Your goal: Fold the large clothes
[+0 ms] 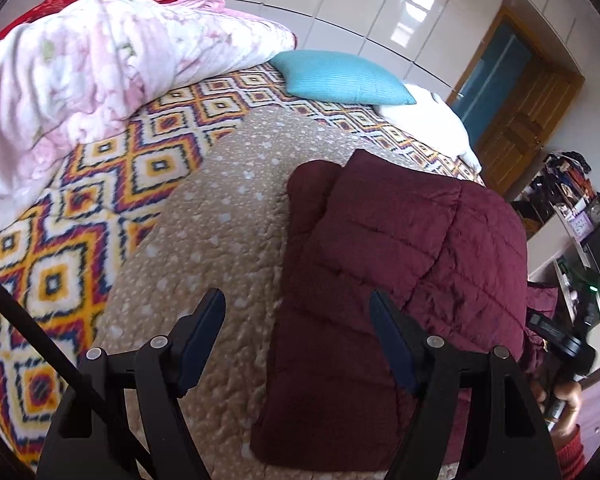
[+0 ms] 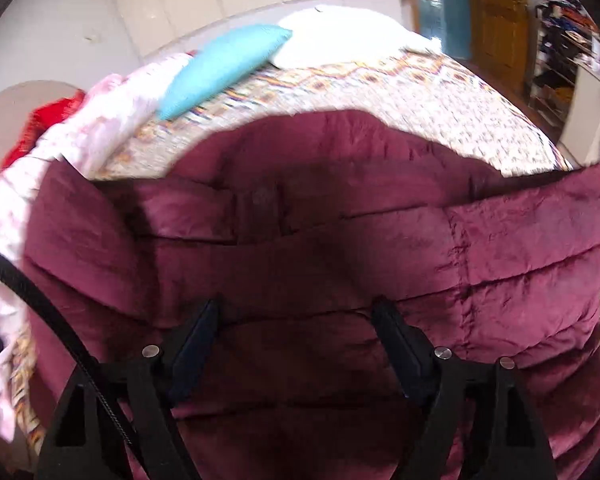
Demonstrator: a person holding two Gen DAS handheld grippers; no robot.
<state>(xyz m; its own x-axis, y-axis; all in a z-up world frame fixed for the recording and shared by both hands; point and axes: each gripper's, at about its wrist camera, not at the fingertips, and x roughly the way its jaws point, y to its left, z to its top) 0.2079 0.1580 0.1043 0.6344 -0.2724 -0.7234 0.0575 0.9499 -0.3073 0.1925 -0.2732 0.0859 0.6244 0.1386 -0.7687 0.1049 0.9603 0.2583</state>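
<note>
Maroon quilted jacket [image 1: 399,280] folded at frame right on beige bedspread [image 1: 220,220], left gripper [image 1: 298,312] spread wide and empty, right gripper [image 2: 296,320] — blurred view — seemingly wide too, teal pillow [image 1: 339,78] upper centre.

My left gripper [image 1: 298,312] hangs with its jaws wide apart over the bed, gripping nothing. The dark red quilted jacket [image 1: 399,280] lies folded on the beige spotted quilt [image 1: 220,216], which covers a diamond-patterned blanket [image 1: 60,264]. A pink floral duvet [image 1: 100,72] is heaped at the far left, a blue pillow [image 1: 339,78] beyond.
</note>
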